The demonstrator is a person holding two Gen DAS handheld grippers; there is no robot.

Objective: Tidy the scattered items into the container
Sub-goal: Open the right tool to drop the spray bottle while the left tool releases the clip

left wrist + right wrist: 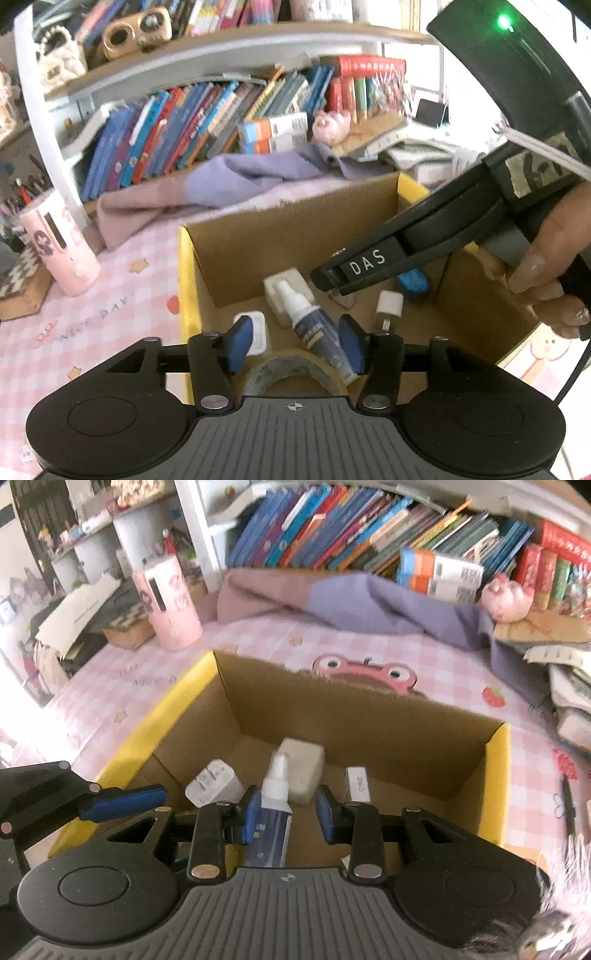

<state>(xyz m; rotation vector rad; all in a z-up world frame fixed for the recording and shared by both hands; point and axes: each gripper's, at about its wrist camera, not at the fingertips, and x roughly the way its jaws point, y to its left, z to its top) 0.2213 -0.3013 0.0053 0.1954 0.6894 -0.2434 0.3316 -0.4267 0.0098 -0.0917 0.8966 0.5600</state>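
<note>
One open brown cardboard box with yellow outer walls point(498, 775) sits on the one pink checked tablecloth point(258, 642). Inside it lie one white-capped dark-blue spray bottle point(271, 812), two white plug-in chargers point(212, 786) point(388, 306), one pale rectangular block point(303, 768), one small white flat-lidded case point(256, 332), one roll of clear tape point(295, 373) and one blue object point(413, 280). Outside stand one pink cylindrical holder point(170, 605) and one pink plush toy point(506, 598). One crumpled purple cloth point(369, 602) lies behind the box.
</note>
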